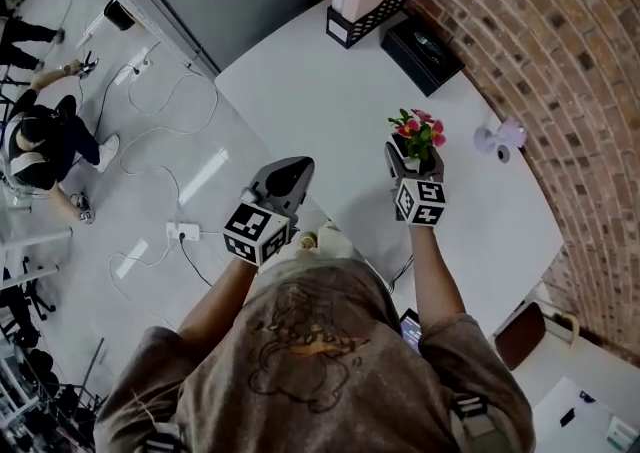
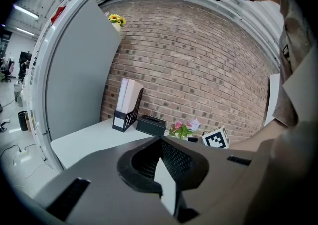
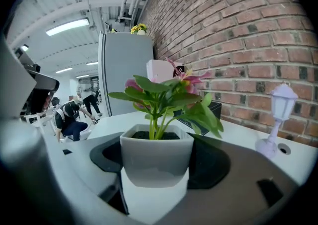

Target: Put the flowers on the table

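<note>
Right gripper (image 1: 404, 163) pinches small white square plastic pot of pink flowers (image 3: 156, 155) over white table (image 1: 320, 81) (pot sits between both jaws). Left gripper (image 2: 160, 140) pressed together, empty, at table's edge.

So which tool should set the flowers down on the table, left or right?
Right. The right tool grips the flower pot over the table. The left tool is shut with nothing in it, back near the table's edge.
</note>
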Tool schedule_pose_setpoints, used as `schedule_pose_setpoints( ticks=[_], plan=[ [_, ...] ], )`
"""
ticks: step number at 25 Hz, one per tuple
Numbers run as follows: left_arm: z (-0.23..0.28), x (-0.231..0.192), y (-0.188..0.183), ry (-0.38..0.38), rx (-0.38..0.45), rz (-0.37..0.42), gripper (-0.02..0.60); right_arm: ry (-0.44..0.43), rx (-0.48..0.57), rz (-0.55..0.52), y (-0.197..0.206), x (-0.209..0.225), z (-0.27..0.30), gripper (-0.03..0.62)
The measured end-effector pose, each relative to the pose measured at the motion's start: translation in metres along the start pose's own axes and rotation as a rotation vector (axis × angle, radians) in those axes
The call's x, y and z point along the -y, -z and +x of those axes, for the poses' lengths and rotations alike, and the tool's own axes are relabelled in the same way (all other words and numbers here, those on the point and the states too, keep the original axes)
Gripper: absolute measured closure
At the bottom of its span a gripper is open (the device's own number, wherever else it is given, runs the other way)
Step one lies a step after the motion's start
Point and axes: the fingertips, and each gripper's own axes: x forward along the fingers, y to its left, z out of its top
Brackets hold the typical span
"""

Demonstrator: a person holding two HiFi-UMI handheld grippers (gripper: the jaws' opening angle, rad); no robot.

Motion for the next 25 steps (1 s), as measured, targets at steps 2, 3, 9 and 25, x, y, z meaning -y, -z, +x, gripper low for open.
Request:
schedule_pose_setpoints(
  ticks=[2,3,9,25],
  plan=[
    [0.002,-0.001,0.002,0.0,-0.003,0.001,0.561,0.006,-0.014,0.001,0.008,0.004,0.008,0.249],
    [0.002,-0.003,0.004,-0.002,0.0,0.004,0.561,0.008,-0.02,0.002,0.011,0.006,0.011,0.249],
    [0.005,-0.002,0.014,0.007,-0.042,-0.015,0.561,0.027,-0.042,0.004,0.026,0.015,0.027,0.249],
    [0.007,0.002,0.031,0.015,-0.096,-0.035,0.561,0.085,-0.072,-0.039,0.046,0.031,0.047,0.25]
  ],
)
